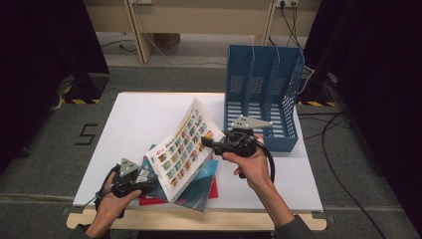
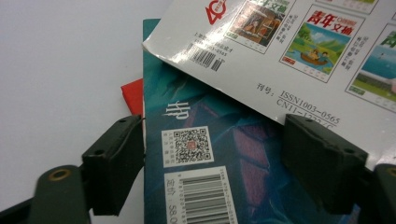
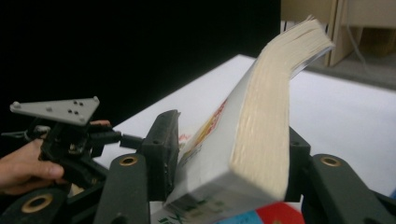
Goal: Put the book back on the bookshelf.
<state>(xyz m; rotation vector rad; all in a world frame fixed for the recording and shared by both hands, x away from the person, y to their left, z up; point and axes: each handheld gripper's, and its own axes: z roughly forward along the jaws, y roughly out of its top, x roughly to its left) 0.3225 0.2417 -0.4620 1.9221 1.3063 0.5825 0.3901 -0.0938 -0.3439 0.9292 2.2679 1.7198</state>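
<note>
At the centre of the high view, the right tool (image 1: 208,144) pinches the edge of a thick white magazine (image 1: 181,149) and holds it tilted up off the stack, its cover of small printed pictures facing the camera. In the right gripper view the two black jaws press on either side of the magazine's page block, which bends away toward the upper right of the frame.

The left tool (image 1: 149,185), at the lower left of the high view, has its jaws spread and gripping nothing, resting at the corner of a teal book (image 2: 205,168) that lies under the magazine. In the left gripper view that book shows a white "HP" monogram, a QR code and a barcode. The magazine reads "ISSN1003-0565" and "CN11-1222/C", with red Chinese characters on a pictured cover. A red book (image 2: 133,95) peeks out beneath, on the white tabletop (image 1: 134,119). A blue file rack (image 1: 263,94) stands at the upper right.
</note>
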